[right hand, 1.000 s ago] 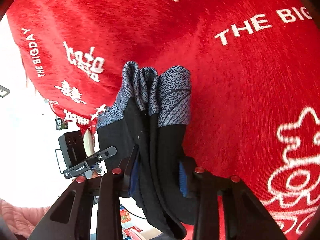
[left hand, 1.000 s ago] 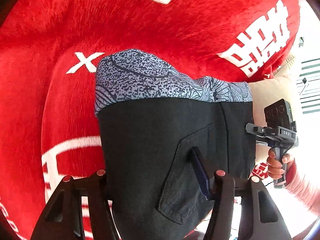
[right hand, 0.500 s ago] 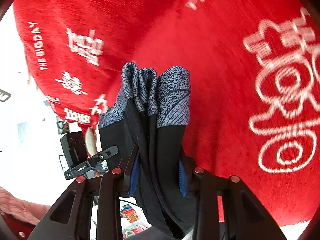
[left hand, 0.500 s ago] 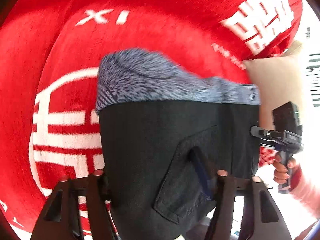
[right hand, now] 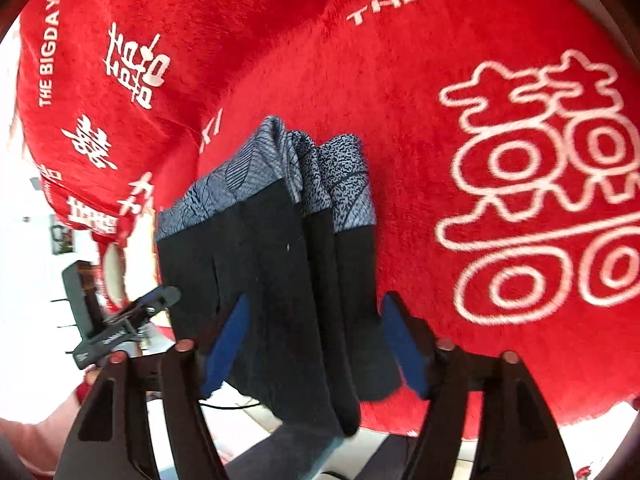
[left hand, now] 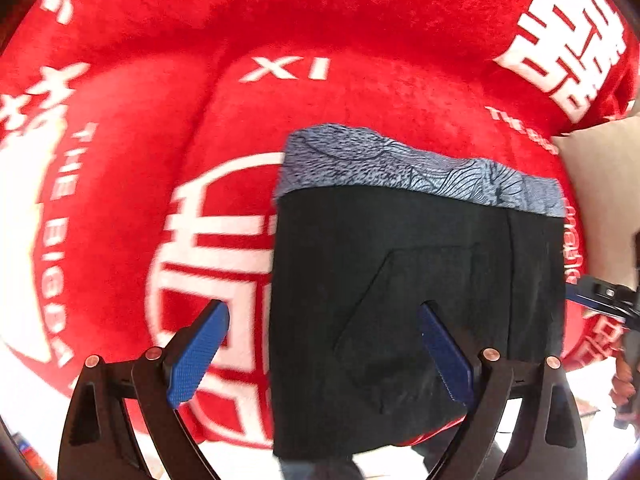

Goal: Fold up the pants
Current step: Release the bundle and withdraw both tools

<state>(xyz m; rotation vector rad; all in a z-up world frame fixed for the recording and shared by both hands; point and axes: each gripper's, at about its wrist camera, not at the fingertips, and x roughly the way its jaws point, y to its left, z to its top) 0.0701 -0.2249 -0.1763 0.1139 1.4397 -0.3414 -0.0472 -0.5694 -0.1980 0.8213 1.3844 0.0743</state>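
The black pants (left hand: 416, 312) with a blue-grey patterned band are folded into a compact rectangle and lie on the red sofa cover. In the right wrist view the folded pants (right hand: 280, 280) show several stacked layers on edge. My left gripper (left hand: 324, 352) is open, its blue pads wide apart; the left pad is off the cloth over the red cover, the right pad over the back pocket. My right gripper (right hand: 316, 348) is open, its pads standing either side of the folded stack without pinching it.
The red plush cover (left hand: 360, 20) with white characters and lettering spreads over the sofa seat and back. A beige cushion (left hand: 604, 184) lies at the right. The seat's front edge and pale floor (right hand: 248, 412) show below the pants.
Both grippers have opened and let go of the pants. The folded pants now rest on the seat, and both views have shifted over the cover.
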